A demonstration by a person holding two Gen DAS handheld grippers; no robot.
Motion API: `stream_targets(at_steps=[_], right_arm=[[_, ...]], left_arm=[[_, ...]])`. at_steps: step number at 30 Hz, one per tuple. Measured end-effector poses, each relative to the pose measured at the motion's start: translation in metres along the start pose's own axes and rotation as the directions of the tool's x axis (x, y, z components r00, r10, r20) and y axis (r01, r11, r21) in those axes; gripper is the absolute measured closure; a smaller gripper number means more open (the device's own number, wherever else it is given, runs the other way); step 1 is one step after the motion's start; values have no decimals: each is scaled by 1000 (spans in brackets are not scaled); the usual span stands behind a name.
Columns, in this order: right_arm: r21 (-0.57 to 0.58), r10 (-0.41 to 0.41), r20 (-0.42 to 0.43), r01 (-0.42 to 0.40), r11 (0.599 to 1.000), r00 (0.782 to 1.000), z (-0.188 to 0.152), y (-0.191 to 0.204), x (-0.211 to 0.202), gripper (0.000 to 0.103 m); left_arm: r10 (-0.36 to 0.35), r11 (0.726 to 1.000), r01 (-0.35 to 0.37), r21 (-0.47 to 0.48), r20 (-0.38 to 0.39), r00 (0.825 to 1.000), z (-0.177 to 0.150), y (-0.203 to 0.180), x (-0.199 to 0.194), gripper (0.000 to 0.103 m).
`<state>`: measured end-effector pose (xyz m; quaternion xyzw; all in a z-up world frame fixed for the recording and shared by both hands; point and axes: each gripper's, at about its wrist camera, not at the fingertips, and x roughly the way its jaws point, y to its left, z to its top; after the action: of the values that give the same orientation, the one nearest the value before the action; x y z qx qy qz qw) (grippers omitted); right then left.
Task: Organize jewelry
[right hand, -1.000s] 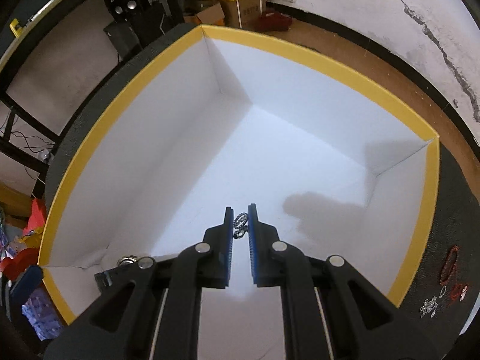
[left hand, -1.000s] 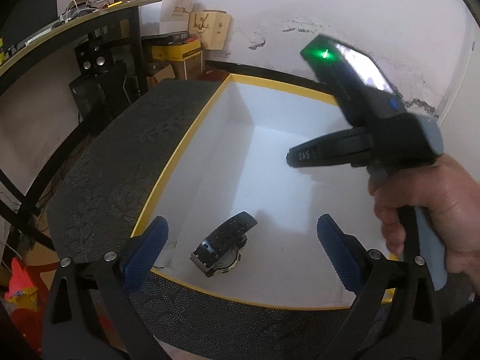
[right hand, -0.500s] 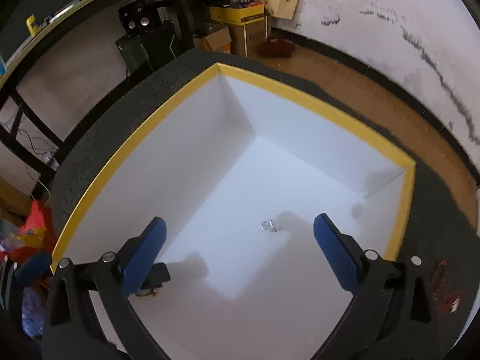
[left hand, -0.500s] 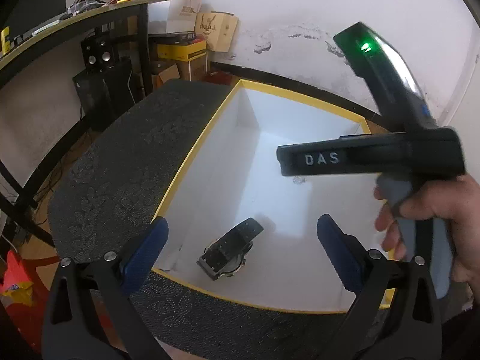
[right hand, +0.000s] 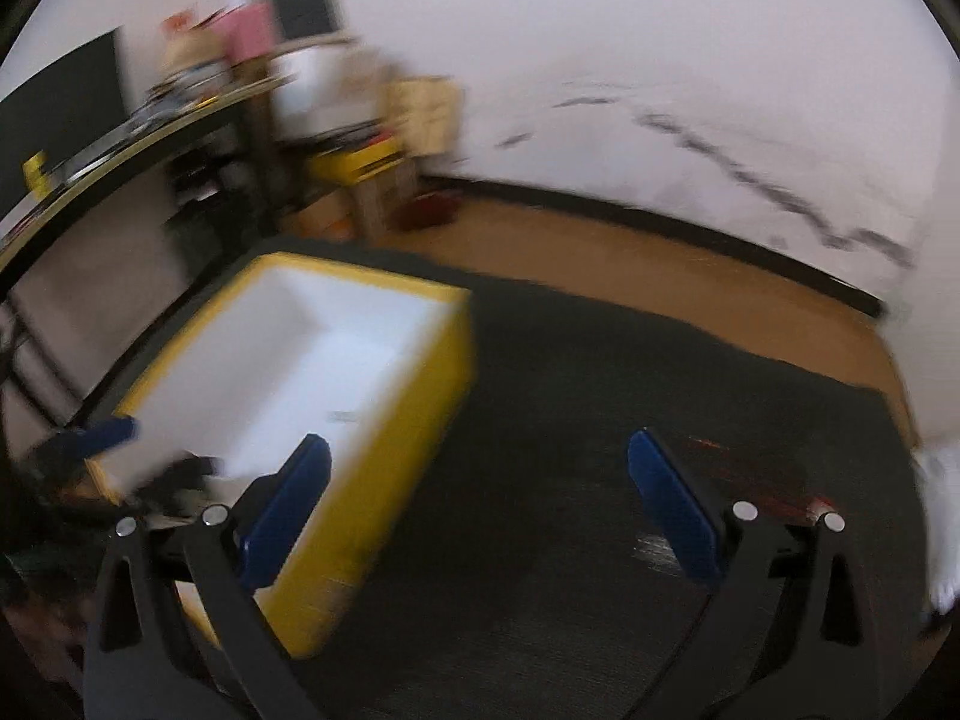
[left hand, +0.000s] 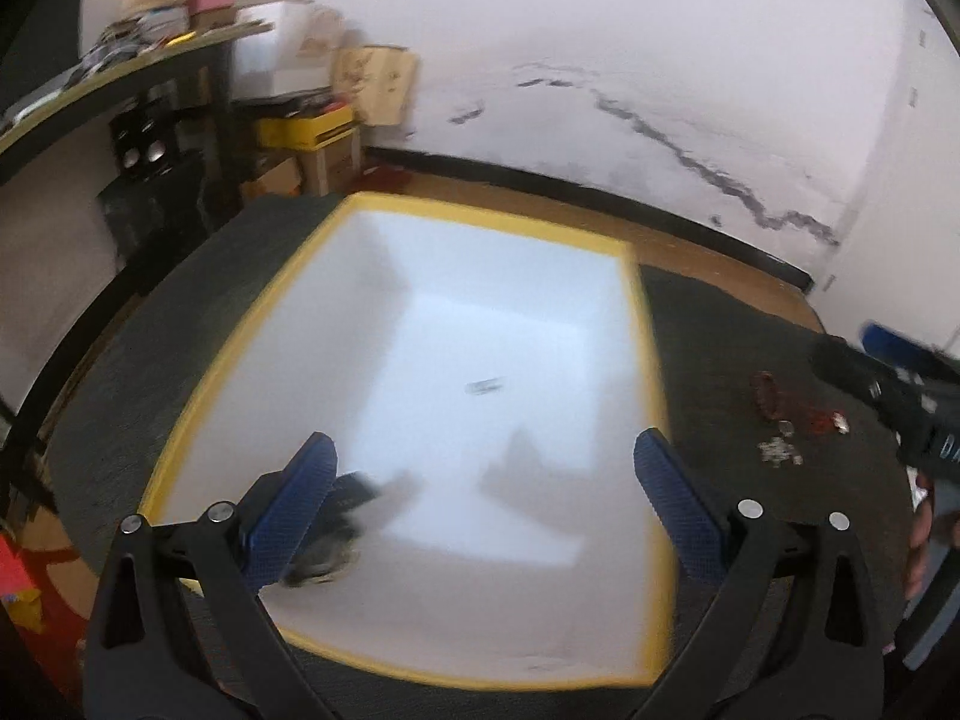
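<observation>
The remaining jewelry (left hand: 786, 420) lies on the dark mat right of the yellow-rimmed box (left hand: 651, 360), nearest the right gripper (right hand: 480, 510) (jaws wide, empty), with the left gripper (left hand: 486, 498) gaping over the box.

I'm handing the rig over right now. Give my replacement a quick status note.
Left gripper: open, empty, above the yellow-rimmed box.
Right gripper: open, empty, above the dark mat, outside the box.
Done: watch and a small silver piece lie in the box.
Left: red and silver pieces lie on the mat right of the box; they go in next.
</observation>
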<state>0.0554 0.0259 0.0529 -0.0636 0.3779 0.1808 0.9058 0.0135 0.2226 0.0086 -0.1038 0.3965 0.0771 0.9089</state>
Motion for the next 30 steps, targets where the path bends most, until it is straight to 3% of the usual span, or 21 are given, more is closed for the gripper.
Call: stream_targets(at_steps=[5,11,17,30], right_arm=[[130,-204,-12,204,970,979,-54,-112,-19,7],[275,-260,-51,264,925,964,-87,-200,-40,7],[282,-289,-46,290,915,956,-105,-243,-67,7],[290,-265,-65,272,917,962,-102,-257,-61,7]], left_arm=[[-66,993,62,103,29,997,4,-81,5,6],[-126,964,124,237,-6,992,-6,-184,27,6],[-120,935,122,334,-27,992,-28,-251,50,6],[-29,935,68,348,-115,993,-60,-304,126,6]])
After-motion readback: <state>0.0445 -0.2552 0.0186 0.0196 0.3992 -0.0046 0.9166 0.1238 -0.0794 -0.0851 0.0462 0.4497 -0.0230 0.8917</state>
